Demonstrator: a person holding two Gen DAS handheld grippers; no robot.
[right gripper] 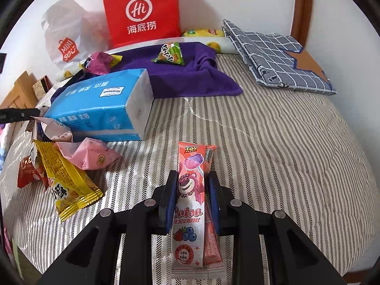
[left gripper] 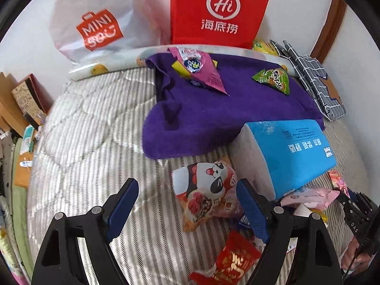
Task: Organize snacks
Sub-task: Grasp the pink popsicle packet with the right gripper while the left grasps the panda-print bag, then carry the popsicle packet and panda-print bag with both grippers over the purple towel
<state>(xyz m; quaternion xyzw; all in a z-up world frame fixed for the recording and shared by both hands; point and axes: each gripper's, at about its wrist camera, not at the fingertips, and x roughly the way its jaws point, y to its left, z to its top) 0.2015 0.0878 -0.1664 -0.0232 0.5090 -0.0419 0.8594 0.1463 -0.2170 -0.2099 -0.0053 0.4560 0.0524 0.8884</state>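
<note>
A bed with a grey-and-white striped quilt (right gripper: 273,130) fills both views, set against a white wall where a red paper bag (left gripper: 219,11) and a white plastic shopping bag (left gripper: 95,23) stand. A purple towel (left gripper: 201,118) lies spread near the head of the bed — on it rest a green snack packet (left gripper: 273,80) and a pink one (left gripper: 204,71). A blue tissue pack (right gripper: 99,104) sits just in front of the towel, and a folded checked cloth (right gripper: 275,59) lies off to the side.

The right hand-held gripper (right gripper: 192,197) is clamped on a pink lollipop packet (right gripper: 190,190), which stands upright between its blue pads above the quilt. To its left lie a yellow snack packet (right gripper: 66,185), a pale pink packet (right gripper: 92,159) and a small red one (right gripper: 28,173).

The left hand-held gripper (left gripper: 187,204) hangs with its jaws spread wide and nothing between them touching the pads — it points down over a panda-print snack bag (left gripper: 206,194) on the quilt, with a red sweet wrapper (left gripper: 235,258) close by.
</note>
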